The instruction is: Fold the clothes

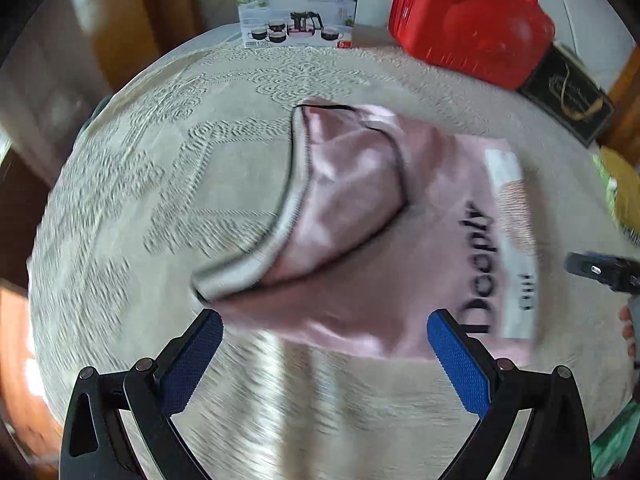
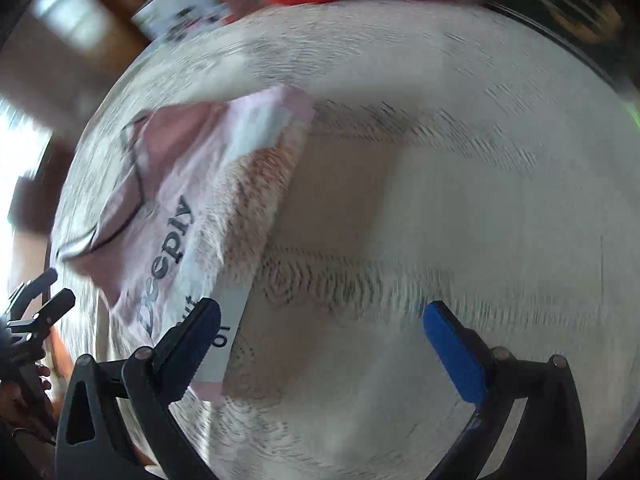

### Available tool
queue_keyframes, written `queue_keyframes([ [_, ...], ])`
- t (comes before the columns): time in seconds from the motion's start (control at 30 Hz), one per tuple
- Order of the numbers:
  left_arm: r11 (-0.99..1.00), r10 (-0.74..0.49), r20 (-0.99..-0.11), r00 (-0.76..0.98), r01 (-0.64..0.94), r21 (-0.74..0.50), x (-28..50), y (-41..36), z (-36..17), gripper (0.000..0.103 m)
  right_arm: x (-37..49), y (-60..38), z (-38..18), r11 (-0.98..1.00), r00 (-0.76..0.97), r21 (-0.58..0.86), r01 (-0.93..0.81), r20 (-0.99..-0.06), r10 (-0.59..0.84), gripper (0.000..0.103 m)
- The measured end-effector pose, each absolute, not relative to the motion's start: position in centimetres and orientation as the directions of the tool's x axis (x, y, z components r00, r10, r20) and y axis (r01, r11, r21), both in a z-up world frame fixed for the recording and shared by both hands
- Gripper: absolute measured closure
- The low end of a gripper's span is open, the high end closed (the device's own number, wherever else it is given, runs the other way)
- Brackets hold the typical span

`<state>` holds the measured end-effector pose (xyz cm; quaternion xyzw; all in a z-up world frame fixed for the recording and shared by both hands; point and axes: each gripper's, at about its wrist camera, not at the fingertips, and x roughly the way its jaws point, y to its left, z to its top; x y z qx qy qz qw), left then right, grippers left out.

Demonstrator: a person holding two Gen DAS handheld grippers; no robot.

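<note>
A pink T-shirt [image 1: 360, 248] with dark "Deeply" lettering lies folded on the lace tablecloth, its grey-trimmed sleeve laid across it. My left gripper [image 1: 325, 336] is open and empty, its blue pads just short of the shirt's near edge. The right gripper's tip [image 1: 600, 270] shows at the right of the left wrist view. In the right wrist view the shirt [image 2: 172, 216] lies at the left. My right gripper [image 2: 322, 328] is open and empty, its left finger over the shirt's near corner. The left gripper [image 2: 36, 312] shows at the far left there.
A round table with a white lace cloth [image 1: 140, 184] holds a tea-set box [image 1: 298, 14] at the back, a red plastic case [image 1: 472, 20] and a black box [image 1: 568, 96] at the back right. Both views are motion-blurred.
</note>
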<state>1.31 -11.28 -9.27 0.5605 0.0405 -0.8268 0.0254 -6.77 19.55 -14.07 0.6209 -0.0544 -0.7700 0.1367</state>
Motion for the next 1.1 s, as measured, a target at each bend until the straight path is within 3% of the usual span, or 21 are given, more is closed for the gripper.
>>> queue_keyframes([
  [0.17, -0.999, 0.045, -0.944, -0.327, -0.035, -0.035, -1.0, -13.4, -11.1, 0.0, -2.7, 18.1, -14.8, -0.951, -0.206, 0.31, -0.005, -0.931, -0.302, 0.0],
  [0.5, -0.988, 0.146, -0.946, -0.29, -0.092, -0.124, -3.8, -13.7, -14.9, 0.0, -2.2, 13.4, -13.8, -0.959, -0.286, 0.277, -0.058, -0.925, -0.25, 0.0],
  [0.77, -0.988, 0.13, -0.939, -0.317, -0.117, -0.097, -4.0, -11.0, -15.8, 0.003, -4.8, 13.1, -14.1, -0.953, -0.348, 0.291, -0.082, -0.905, -0.247, 0.003],
  [0.9, -0.99, 0.12, -0.937, -0.327, -0.111, -0.088, -3.9, -11.0, -15.5, 0.013, -7.2, 13.1, -15.0, -0.96, -0.361, 0.264, -0.089, -0.907, -0.216, 0.014],
  [0.97, -0.989, 0.129, -0.936, -0.328, -0.105, -0.1, -4.0, -11.2, -15.3, 0.022, -8.5, 13.0, -15.9, -0.966, -0.363, 0.241, -0.095, -0.912, -0.192, 0.02],
  [1.0, -0.988, 0.144, -0.933, -0.329, -0.1, -0.118, -4.0, -11.3, -15.1, 0.032, -9.1, 12.9, -16.3, -0.968, -0.364, 0.235, -0.092, -0.912, -0.187, 0.023],
  [1.1, -0.987, 0.152, -0.932, -0.33, -0.107, -0.123, -4.1, -11.2, -14.8, 0.035, -10.5, 11.8, -17.1, -0.974, -0.371, 0.212, -0.078, -0.913, -0.169, 0.024],
])
